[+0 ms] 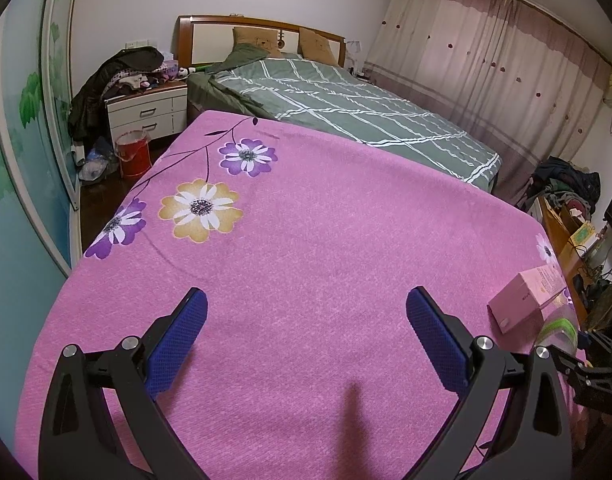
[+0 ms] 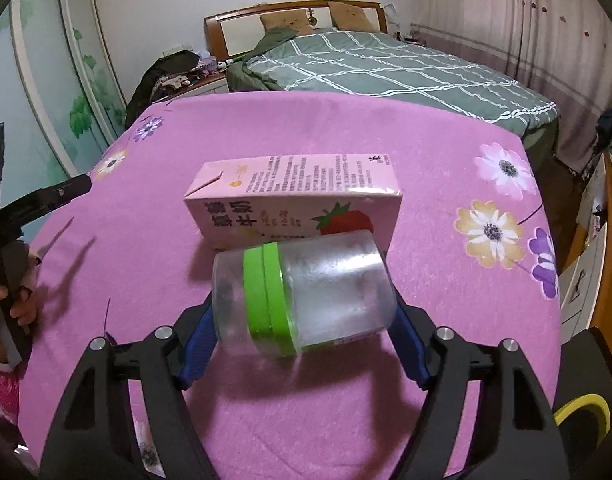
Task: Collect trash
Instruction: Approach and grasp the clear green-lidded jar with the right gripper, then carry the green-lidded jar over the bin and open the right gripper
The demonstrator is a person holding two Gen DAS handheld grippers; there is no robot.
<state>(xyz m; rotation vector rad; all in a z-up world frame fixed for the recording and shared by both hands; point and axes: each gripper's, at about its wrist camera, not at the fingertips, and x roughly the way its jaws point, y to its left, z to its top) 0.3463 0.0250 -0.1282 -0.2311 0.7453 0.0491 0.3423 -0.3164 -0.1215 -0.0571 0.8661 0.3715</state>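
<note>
Right tool: its blue-padded fingers sit against both sides of a clear plastic jar, gripping it; the jar lies on its side, tilted, and appears lifted just off the cloth, though the view does not settle that.
Jar: see-through, with a green band round it near the left end; it also shows at the right edge of the left wrist view.
Milk carton: a pink strawberry-milk carton lying flat on its long side, just behind the jar and near the middle of the bench; in the left wrist view it sits near the bench's right edge.
Left tool: fingers spread wide with nothing between them, hovering over bare cloth near the front edge of the bench.
Bench: covered by a pink cloth printed with purple and yellow flowers.
Beyond the bench: a bed with a green striped cover, a white nightstand heaped with clothes, and a red bucket on the floor beside it.
</note>
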